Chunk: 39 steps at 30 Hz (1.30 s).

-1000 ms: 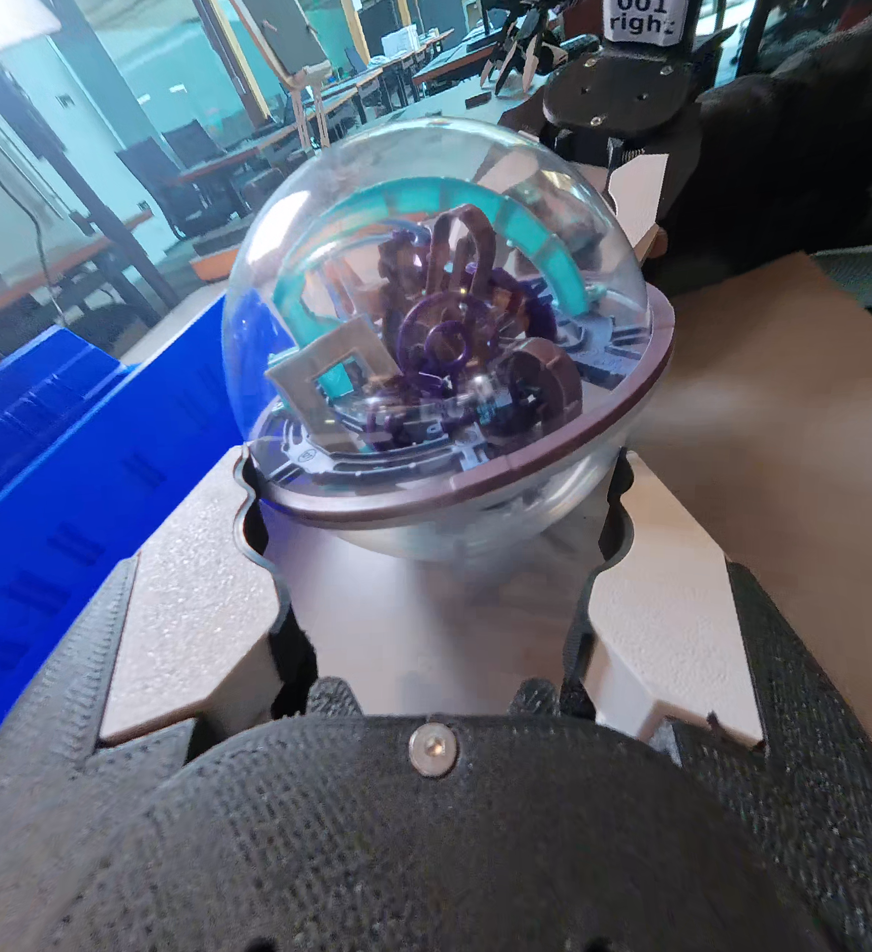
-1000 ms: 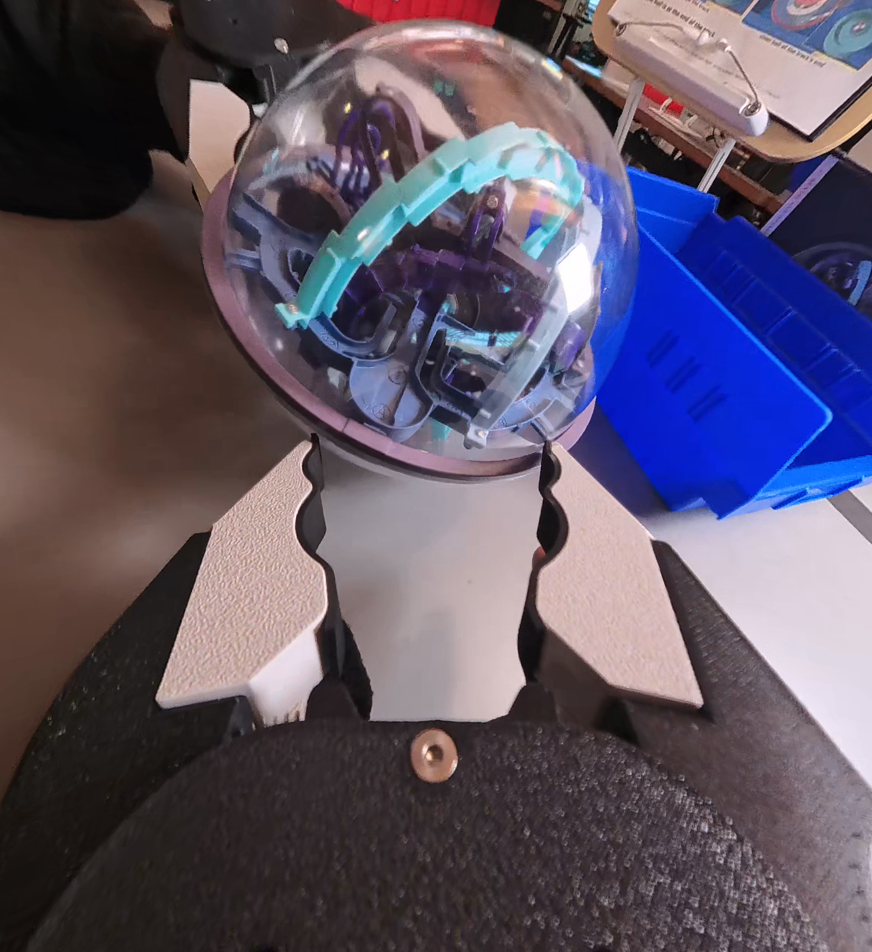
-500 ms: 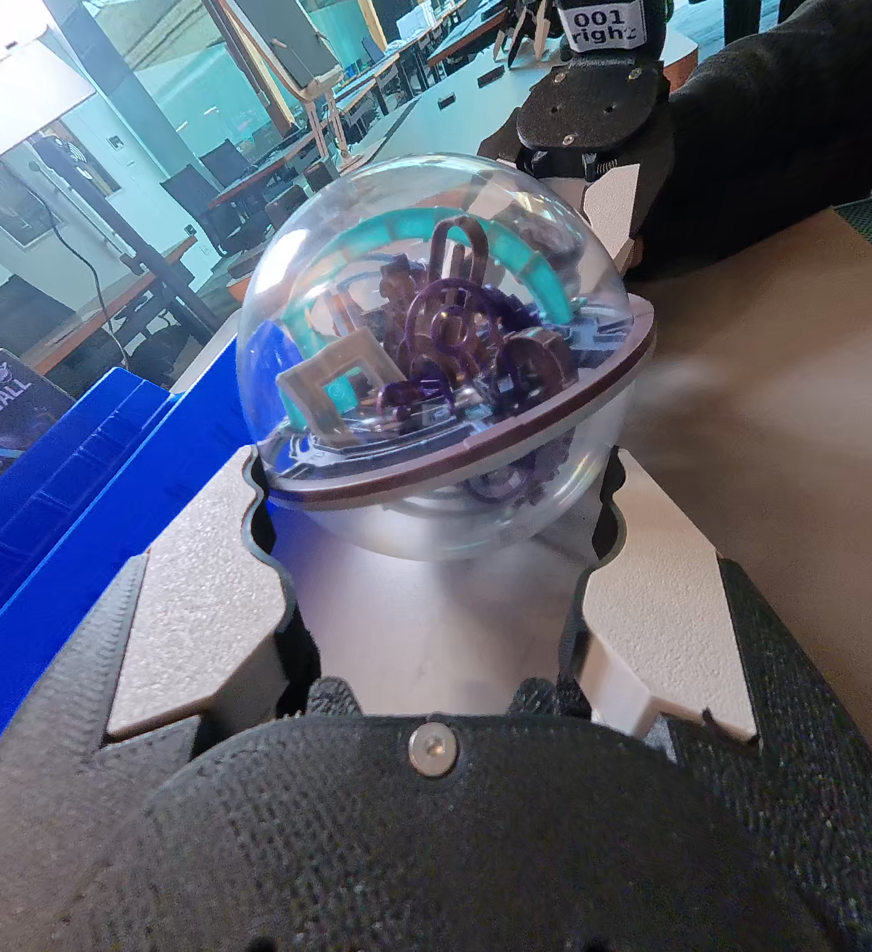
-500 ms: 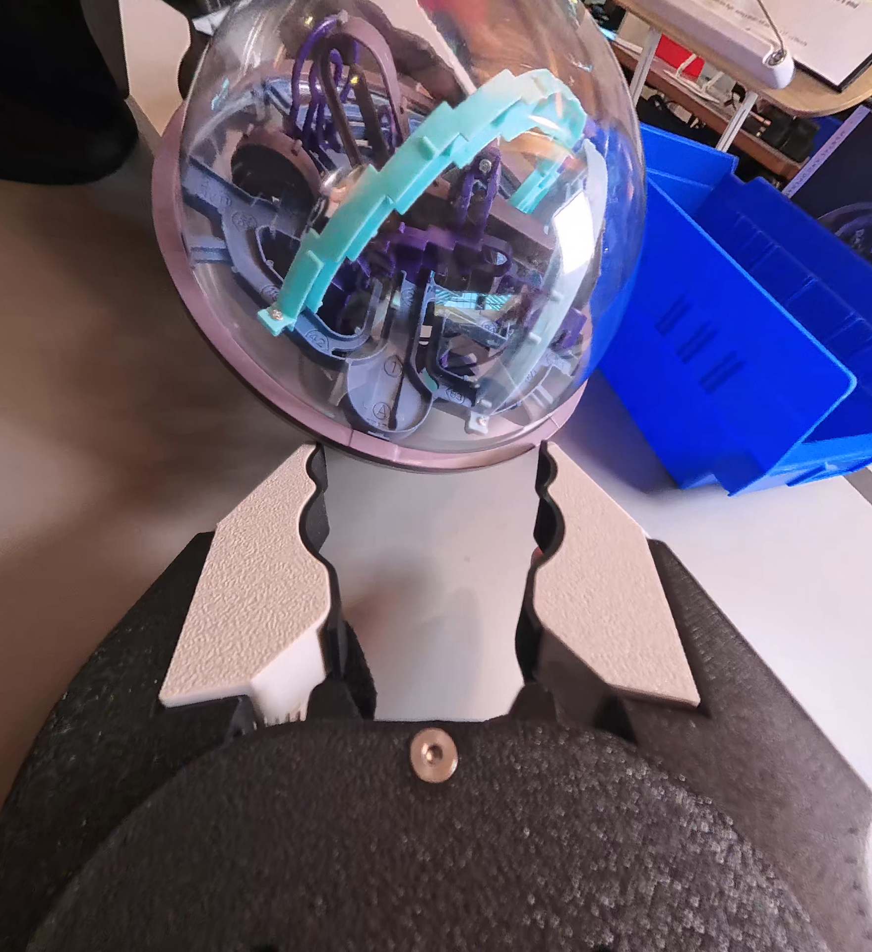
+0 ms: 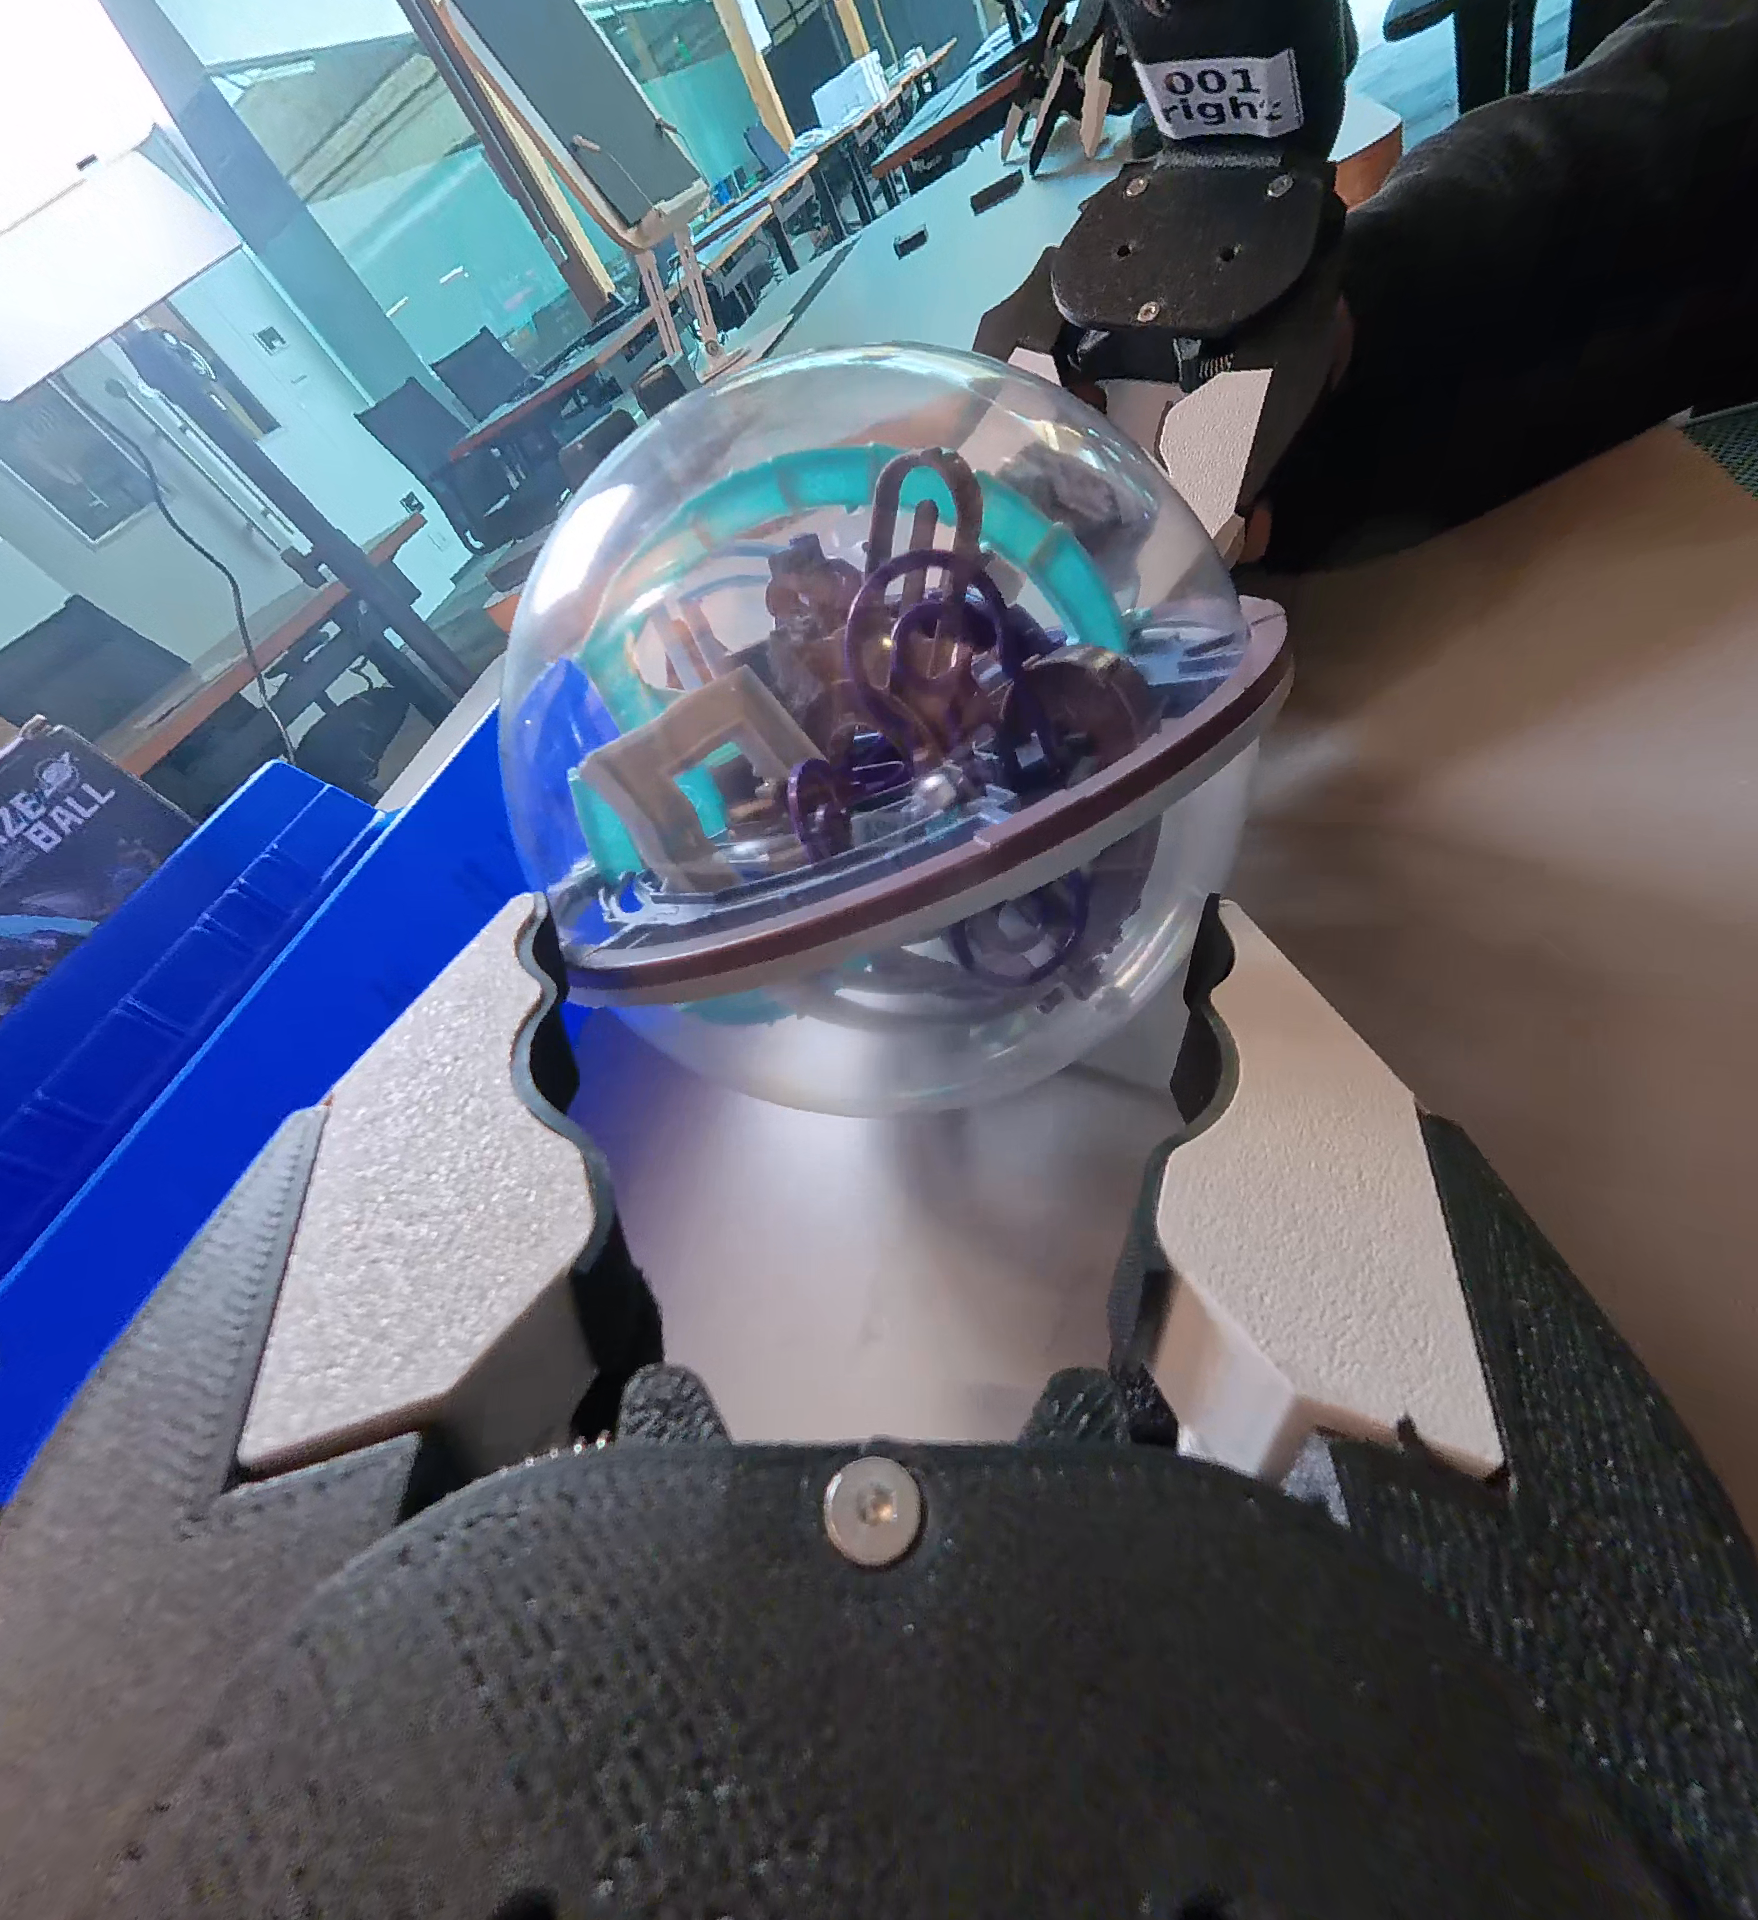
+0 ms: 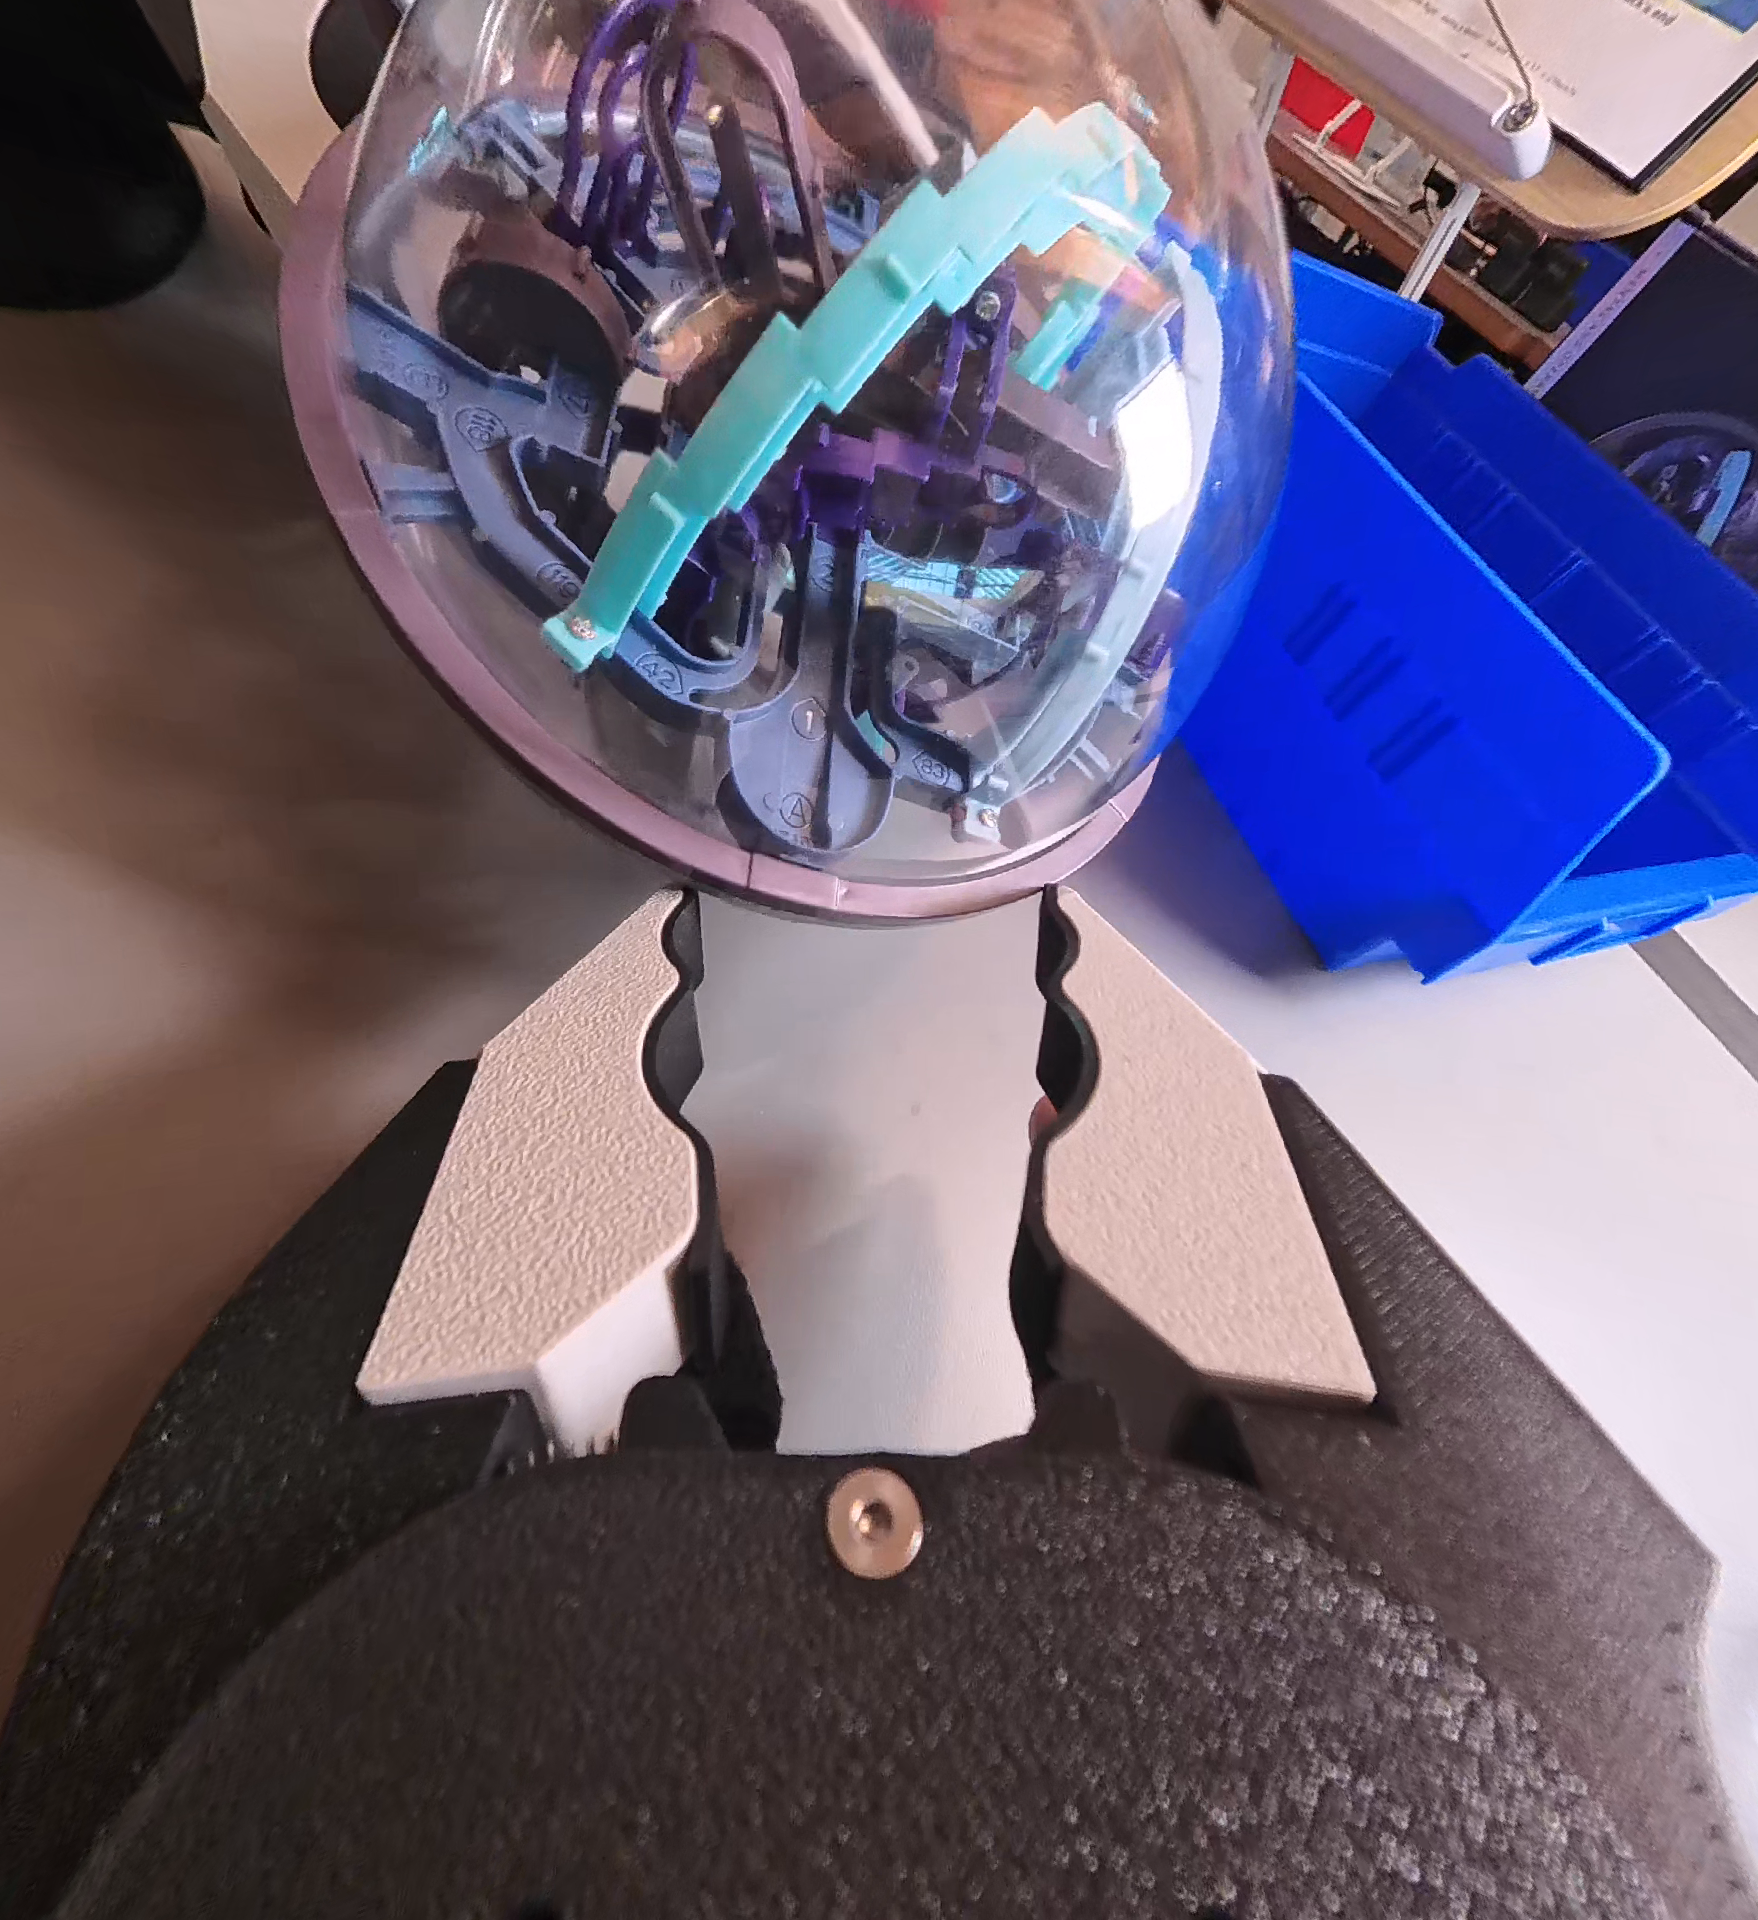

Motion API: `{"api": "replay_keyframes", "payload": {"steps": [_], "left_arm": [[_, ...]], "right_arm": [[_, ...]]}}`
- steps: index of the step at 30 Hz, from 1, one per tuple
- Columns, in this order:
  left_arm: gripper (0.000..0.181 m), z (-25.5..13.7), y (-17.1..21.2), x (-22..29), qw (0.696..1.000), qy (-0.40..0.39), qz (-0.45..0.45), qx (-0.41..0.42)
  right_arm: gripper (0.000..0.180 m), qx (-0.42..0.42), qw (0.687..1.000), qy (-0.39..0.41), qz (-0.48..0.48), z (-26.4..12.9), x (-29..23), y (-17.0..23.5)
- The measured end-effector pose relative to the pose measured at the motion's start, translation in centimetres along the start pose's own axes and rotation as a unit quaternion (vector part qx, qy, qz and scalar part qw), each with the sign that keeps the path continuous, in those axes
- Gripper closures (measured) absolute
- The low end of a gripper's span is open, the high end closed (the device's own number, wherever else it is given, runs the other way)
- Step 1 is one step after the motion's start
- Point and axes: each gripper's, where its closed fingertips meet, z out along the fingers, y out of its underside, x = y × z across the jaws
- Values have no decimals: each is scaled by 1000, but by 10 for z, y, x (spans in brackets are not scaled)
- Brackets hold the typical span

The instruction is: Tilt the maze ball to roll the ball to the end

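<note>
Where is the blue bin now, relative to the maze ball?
In the left wrist view the blue bin lies left of the maze ball; in the right wrist view, right of it.

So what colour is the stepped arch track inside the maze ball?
Light teal arch track; the right wrist view shows it best.

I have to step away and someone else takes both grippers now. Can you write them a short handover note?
Left gripper: fingers either side of the maze ball, low on its clear shell.
Right gripper: fingers at the ball's purple rim from the opposite side.
The ball is held between the two above the table, rim plane tilted; blue bins sit beside it.
Done: ball gripped and tilted.
Left: the small ball's place in the maze can't be made out, so find it first, then tilt it to the end.
</note>
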Motion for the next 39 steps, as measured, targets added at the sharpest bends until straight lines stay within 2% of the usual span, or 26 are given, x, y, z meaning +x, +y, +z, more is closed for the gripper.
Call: {"api": "replay_keyframes", "payload": {"steps": [5,11,23,30,34,39], "left_arm": [[62,-3,10,-4,999,13,-38,-3],[63,-4,25,-5,999,15,-28,-28],[64,-1,21,-4,998,15,-54,-34],[66,-6,10,-7,997,16,-73,-7],[75,-13,7,-10,997,19,-71,7],[100,-24,1,-14,997,25,-68,33]], "right_arm": [[119,40,999,-1,11,-5,1,-12],[125,90,996,1,17,-15,1,-31],[127,81,996,4,38,-17,5,-26],[126,57,997,12,46,-12,11,-15],[127,41,997,23,59,-9,19,-8],[138,17,996,56,66,-6,32,0]]}}
